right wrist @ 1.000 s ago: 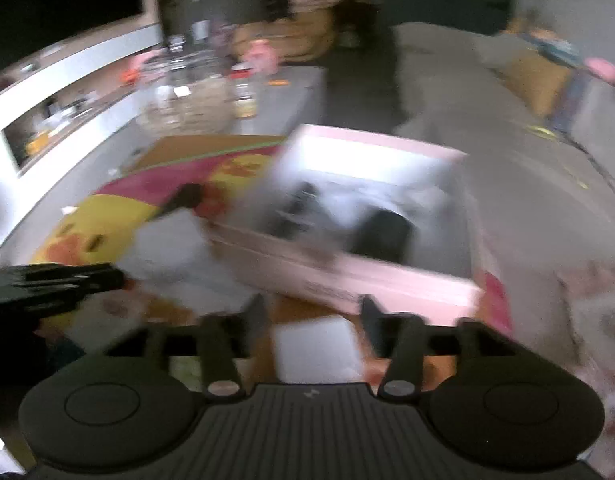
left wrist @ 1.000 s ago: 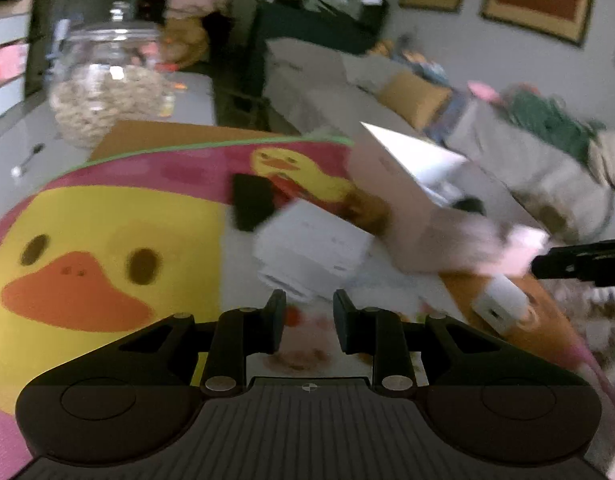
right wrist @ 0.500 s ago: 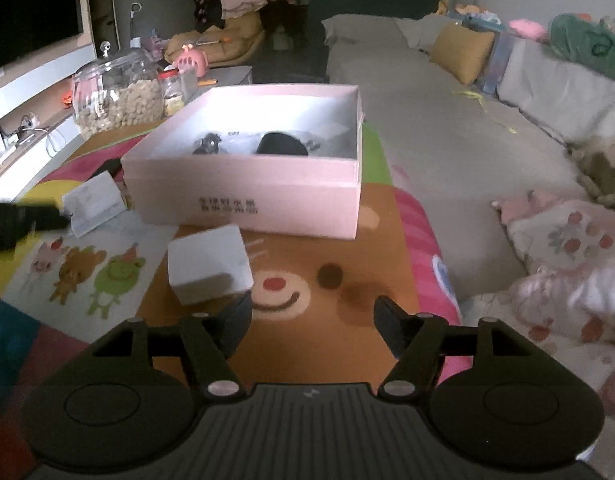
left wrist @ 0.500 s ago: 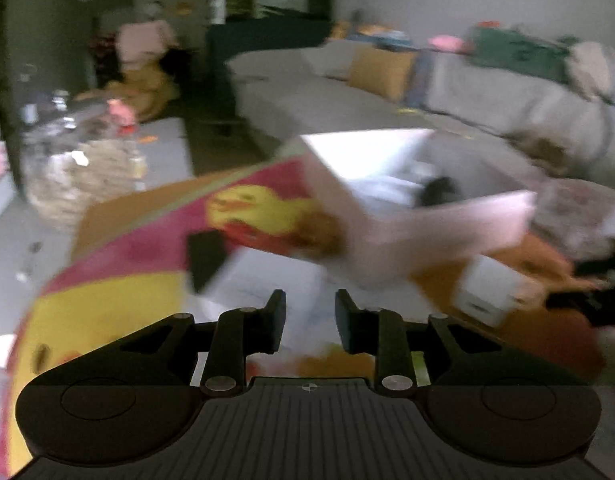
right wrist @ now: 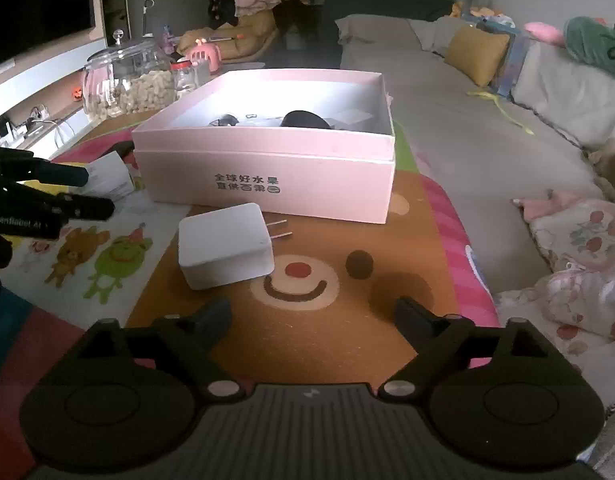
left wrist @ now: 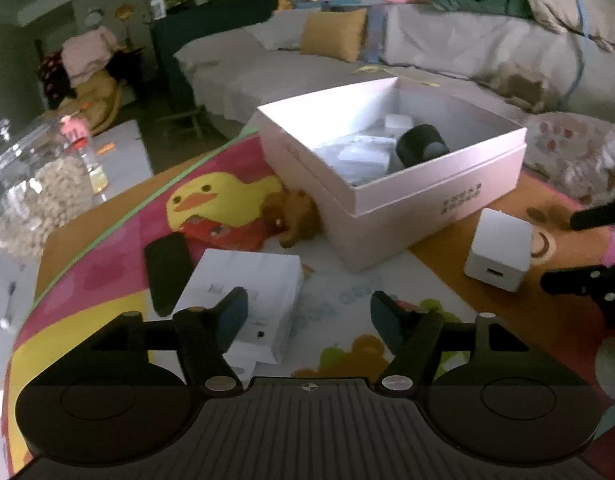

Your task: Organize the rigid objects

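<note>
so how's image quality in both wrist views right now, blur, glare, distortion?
Left wrist: dim, soft, fisheye bends the mat's edge, pink box readable. Right wrist: sharper, the box's print legible, its inside glares white, charger crisp, corners dark.

From my seat, the pink box (right wrist: 267, 172) reads as matt cardboard with dark printed characters on its front wall. The white charger (right wrist: 223, 246) looks like smooth plastic with a soft sheen, its two prongs bare metal. The play mat (right wrist: 347, 320) under it appears slightly textured, printed with cartoon animals. My left tongs (left wrist: 305, 316) and right tongs (right wrist: 313, 320) are matt black plastic with shiny metal pivot pins. The white carton (left wrist: 251, 292) looks like smooth paperboard. The jar (right wrist: 127, 76) is clear and glossy.
</note>
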`<state>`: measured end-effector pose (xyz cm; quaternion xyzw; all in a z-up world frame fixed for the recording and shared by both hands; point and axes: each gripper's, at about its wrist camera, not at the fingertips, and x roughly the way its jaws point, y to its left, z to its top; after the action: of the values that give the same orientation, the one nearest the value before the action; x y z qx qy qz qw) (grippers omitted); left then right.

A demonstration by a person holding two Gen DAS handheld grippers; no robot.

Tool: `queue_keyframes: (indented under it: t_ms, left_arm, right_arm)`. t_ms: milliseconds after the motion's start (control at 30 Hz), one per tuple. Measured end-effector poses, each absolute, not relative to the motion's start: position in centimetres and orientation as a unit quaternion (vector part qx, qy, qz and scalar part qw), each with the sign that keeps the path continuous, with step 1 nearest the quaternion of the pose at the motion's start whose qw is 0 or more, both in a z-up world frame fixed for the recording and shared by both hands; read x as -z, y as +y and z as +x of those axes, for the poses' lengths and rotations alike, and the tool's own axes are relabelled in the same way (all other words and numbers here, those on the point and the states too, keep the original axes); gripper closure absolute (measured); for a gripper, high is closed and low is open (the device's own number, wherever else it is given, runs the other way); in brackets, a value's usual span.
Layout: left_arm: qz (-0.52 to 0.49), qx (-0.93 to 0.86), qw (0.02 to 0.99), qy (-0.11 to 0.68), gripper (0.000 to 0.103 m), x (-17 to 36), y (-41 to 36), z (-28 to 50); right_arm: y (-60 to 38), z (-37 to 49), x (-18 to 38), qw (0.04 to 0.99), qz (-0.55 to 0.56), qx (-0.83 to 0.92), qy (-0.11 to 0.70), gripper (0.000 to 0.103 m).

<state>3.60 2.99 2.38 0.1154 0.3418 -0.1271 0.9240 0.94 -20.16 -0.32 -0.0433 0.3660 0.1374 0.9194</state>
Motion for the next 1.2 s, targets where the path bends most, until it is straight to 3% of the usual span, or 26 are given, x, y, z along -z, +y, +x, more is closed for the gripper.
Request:
queue_keyframes:
  t_ms: [167,400,567,700,1033,1200]
  left_arm:
    - [0.121,0.065,0.936,0.325,0.036,-2.5,4.0,4.9]
    - [0.143,0.053,0.93,0.334,0.026,-1.9,5.7,6.6]
    - [0.058,0.049,0.929,0.361,0.024,-1.0,8.0,8.3]
    - [-0.014,0.045,0.934,0.355,0.026,-0.6,9.8,8.6]
    - [0.004,0.033,0.936,0.351,0.027,-0.5,8.9,7.1]
    - [0.007,0.041,0.934,0.356,0.029,-0.8,7.9,3.8]
  right_arm:
    - [-20.0,0.9,0.4,0.919,-0.044,-0.141,0.367,0.008]
    - [-19.9,0.9,0.5,0.917,-0.047,-0.146,0.368,0.005]
    - [-19.8,1.2,0.6,0.913,-0.049,-0.155,0.373,0.0]
    - [-19.9,1.2,0.6,0.913,-0.049,-0.157,0.374,0.0]
    - [-19.9,1.4,0.3,0.904,-0.057,-0.17,0.389,0.0]
    - [-19.7,-0.8,-1.9,0.891,-0.018,-0.236,0.388,0.008]
